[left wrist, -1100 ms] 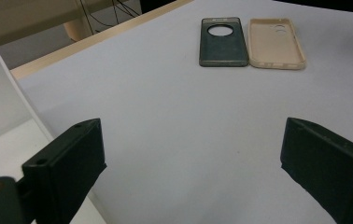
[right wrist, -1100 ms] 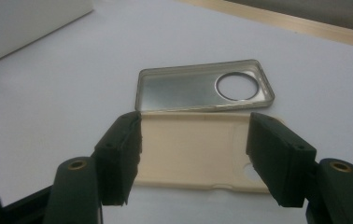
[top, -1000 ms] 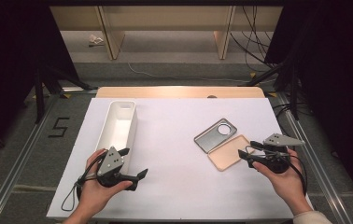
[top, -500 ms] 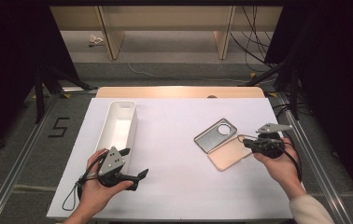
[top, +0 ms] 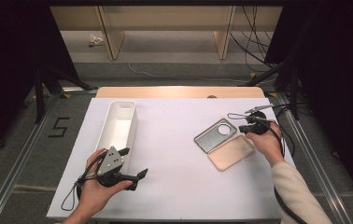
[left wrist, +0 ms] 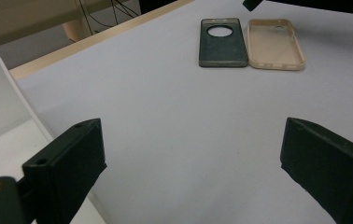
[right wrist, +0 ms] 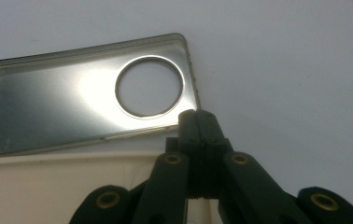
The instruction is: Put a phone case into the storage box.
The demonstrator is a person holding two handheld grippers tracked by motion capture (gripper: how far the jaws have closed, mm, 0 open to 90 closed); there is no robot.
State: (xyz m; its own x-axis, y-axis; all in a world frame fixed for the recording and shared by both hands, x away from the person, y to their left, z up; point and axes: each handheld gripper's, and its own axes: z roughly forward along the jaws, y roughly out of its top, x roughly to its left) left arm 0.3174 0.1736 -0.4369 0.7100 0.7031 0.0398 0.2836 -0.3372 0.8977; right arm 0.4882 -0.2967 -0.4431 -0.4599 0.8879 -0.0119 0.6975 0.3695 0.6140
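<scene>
Right gripper (right wrist: 198,116) has its two black jaws pressed flat together with nothing between them; they have just been closing. Seen from the right gripper view, the joined tips hover at the seam where two phone cases lie side by side on the white tabletop (top: 174,140): nearest the camera a pale beige, translucent soft phone case (right wrist: 58,186), and just beyond it a smoky grey, glossy phone case with a large round camera hole (right wrist: 72,100). The tips sit at the grey case's near edge, just below that hole; whether they touch it I cannot tell. In the high view the right gripper (top: 251,122) is at the table's right side, by the far end of the beige case (top: 230,152), which touches the grey one (top: 215,135).

Left gripper (left wrist: 193,163) stands wide open and empty, jaws spread over bare tabletop. In the high view it (top: 135,168) rests in the hand at the near left, just beside the near end of a long white plastic bin (top: 121,126), well apart from both cases.
</scene>
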